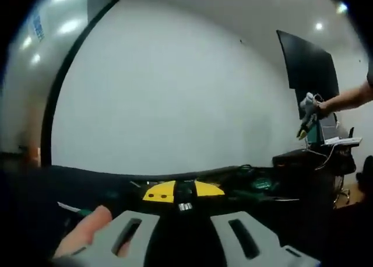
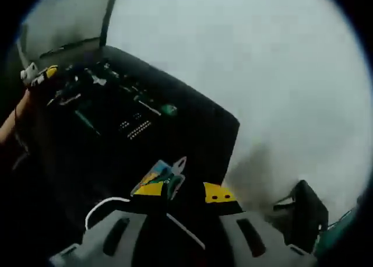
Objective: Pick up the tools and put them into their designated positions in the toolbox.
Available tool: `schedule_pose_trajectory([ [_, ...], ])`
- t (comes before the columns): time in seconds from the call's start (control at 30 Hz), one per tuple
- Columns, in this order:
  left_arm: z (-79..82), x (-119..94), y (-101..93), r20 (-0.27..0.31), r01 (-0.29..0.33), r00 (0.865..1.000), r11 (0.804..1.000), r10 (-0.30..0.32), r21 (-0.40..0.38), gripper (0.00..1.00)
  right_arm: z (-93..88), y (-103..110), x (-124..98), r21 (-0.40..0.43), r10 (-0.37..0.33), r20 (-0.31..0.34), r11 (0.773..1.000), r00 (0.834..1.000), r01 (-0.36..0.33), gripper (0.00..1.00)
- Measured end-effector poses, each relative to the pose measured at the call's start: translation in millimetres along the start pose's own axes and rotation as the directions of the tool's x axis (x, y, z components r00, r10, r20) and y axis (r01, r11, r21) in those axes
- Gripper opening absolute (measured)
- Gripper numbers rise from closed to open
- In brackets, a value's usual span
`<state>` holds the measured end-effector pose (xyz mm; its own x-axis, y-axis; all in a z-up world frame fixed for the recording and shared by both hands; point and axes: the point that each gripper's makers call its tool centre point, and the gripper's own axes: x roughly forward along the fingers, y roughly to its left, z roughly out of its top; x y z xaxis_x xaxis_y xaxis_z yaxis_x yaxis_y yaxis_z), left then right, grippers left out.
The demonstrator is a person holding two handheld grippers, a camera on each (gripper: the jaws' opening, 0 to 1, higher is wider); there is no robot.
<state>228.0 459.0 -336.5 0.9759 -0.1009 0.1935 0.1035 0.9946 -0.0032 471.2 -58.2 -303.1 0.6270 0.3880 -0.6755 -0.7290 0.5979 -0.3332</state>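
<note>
The person is holding 2 grippers over a dark table (image 2: pixel 70 179), and the job of putting the tools away is looking like it is only getting going. In the right gripper view, the black toolbox (image 2: pixel 134 121) is lying open ahead, with green-handled tools (image 2: pixel 168 109) sitting in it. The right gripper (image 2: pixel 175 223) is pointing down at a small blue, yellow and green thing (image 2: pixel 160 175) just in front of its jaws. The picture is blurry, so I cannot tell if the jaws are squeezing that thing or only sitting near it. A white cable (image 2: pixel 99 208) is curling beside it. In the left gripper view, the left gripper (image 1: pixel 185 223) is looking flat across the table at a white wall (image 1: pixel 175 86). Its 2 jaws are standing wide apart with nothing between them, and a yellow piece (image 1: pixel 160 191) is showing just ahead. A finger (image 1: pixel 87 229) is poking up beside 1 jaw. To do this step well, I think the person should be slowing down, getting the small tool right in the middle of the jaws, keeping clear of the cable, and then looking for the slot that is matching its shape.
</note>
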Motion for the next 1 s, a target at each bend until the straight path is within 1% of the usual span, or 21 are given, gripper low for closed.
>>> schedule_pose_trajectory([
  [0.03, 0.0, 0, 0.1, 0.000, 0.000, 1.000, 1.000, 0.000, 0.000, 0.12, -3.3, 2, 8, 0.026, 0.010, -0.015, 1.000, 1.000, -0.010, 0.21],
  [0.07, -0.1, 0, 0.4, 0.000, -0.001, 1.000, 1.000, 0.001, 0.002, 0.12, -5.6, 5, 15, 0.029, 0.017, -0.029, 0.999, 0.999, -0.016, 0.21],
  [0.1, -0.5, 0, 0.4, -0.002, -0.002, 1.000, 1.000, 0.002, 0.003, 0.12, -10.7, 10, 23, 0.014, 0.042, -0.057, 0.999, 0.998, -0.041, 0.21],
  [0.17, -1.0, 0, 0.4, -0.005, -0.001, 1.000, 1.000, 0.001, 0.002, 0.12, -15.1, 20, 36, 0.007, 0.084, -0.083, 0.996, 0.993, -0.084, 0.21],
  [0.23, -1.0, 0, 0.1, -0.005, 0.001, 1.000, 1.000, -0.001, 0.000, 0.12, -17.9, 25, 49, 0.022, 0.089, -0.101, 0.996, 0.991, -0.088, 0.21],
  [0.27, -1.3, 0, 0.3, -0.007, -0.001, 1.000, 1.000, 0.001, 0.000, 0.12, -14.9, 14, 58, 0.022, 0.089, -0.109, 0.996, 0.990, -0.087, 0.21],
  [0.3, -1.6, 0, 0.4, -0.008, -0.002, 1.000, 1.000, 0.002, 0.001, 0.12, -15.2, 11, 65, 0.022, 0.087, -0.109, 0.996, 0.990, -0.085, 0.21],
  [0.33, -1.6, 0, 0.3, -0.008, -0.002, 1.000, 1.000, 0.002, 0.001, 0.12, -18.4, 12, 70, 0.027, 0.090, -0.116, 0.996, 0.989, -0.087, 0.21],
  [0.43, -3.1, 1, -0.7, -0.015, 0.002, 1.000, 1.000, -0.002, 0.010, 0.12, -38.4, 20, 81, 0.079, 0.099, -0.159, 0.993, 0.982, -0.087, 0.21],
  [0.47, -3.7, 2, -1.7, -0.019, 0.004, 1.000, 1.000, -0.004, 0.014, 0.12, -39.1, 9, 90, 0.086, 0.096, -0.161, 0.993, 0.982, -0.083, 0.21],
  [0.5, -4.1, 2, -2.4, -0.021, 0.006, 1.000, 1.000, -0.006, 0.017, 0.12, -41.7, 8, 94, 0.098, 0.096, -0.157, 0.992, 0.983, -0.081, 0.21],
  [0.53, -4.4, 2, -2.9, -0.022, 0.008, 1.000, 1.000, -0.008, 0.020, 0.12, -46.7, 12, 95, 0.116, 0.099, -0.159, 0.990, 0.982, -0.081, 0.20],
  [0.57, -4.5, 2, -3.3, -0.023, 0.010, 1.000, 1.000, -0.010, 0.021, 0.12, -49.9, 14, 97, 0.124, 0.112, -0.161, 0.988, 0.981, -0.093, 0.16],
  [0.6, -4.5, 3, -3.3, -0.023, 0.011, 1.000, 1.000, -0.011, 0.022, 0.12, -51.2, 18, 101, 0.158, 0.153, -0.156, 0.979, 0.976, -0.128, 0.14],
  [0.63, -4.4, 3, -3.8, -0.023, 0.011, 1.000, 1.000, -0.011, 0.022, 0.12, -52.8, 16, 104, 0.166, 0.145, -0.153, 0.979, 0.978, -0.120, 0.12],
  [0.67, -4.2, 2, -4.2, -0.023, 0.012, 1.000, 1.000, -0.011, 0.020, 0.12, -51.8, 24, 104, 0.161, 0.155, -0.150, 0.978, 0.976, -0.130, 0.09],
  [0.73, -4.0, 2, -4.2, -0.022, 0.011, 1.000, 1.000, -0.010, 0.018, 0.12, -48.1, 20, 103, 0.174, 0.128, -0.140, 0.979, 0.982, -0.103, 0.08],
  [0.8, -4.1, 3, -4.2, -0.022, 0.011, 1.000, 1.000, -0.011, 0.017, 0.12, -45.6, 24, 101, 0.159, 0.134, -0.120, 0.981, 0.984, -0.114, 0.07],
  [0.87, -4.6, 3, -4.8, -0.025, 0.010, 1.000, 1.000, -0.010, 0.019, 0.12, -45.7, 27, 99, 0.173, 0.145, -0.113, 0.977, 0.983, -0.124, 0.07],
  [0.93, -4.9, 3, -5.4, -0.027, 0.011, 1.000, 1.000, -0.010, 0.020, 0.12, -46.7, 34, 95, 0.229, 0.164, -0.103, 0.964, 0.981, -0.137, 0.07],
  [1.0, -5.3, 3, -5.5, -0.028, 0.010, 1.000, 1.000, -0.009, 0.021, 0.12, -44.5, 34, 93, 0.316, 0.190, -0.078, 0.936, 0.979, -0.156, 0.07],
])
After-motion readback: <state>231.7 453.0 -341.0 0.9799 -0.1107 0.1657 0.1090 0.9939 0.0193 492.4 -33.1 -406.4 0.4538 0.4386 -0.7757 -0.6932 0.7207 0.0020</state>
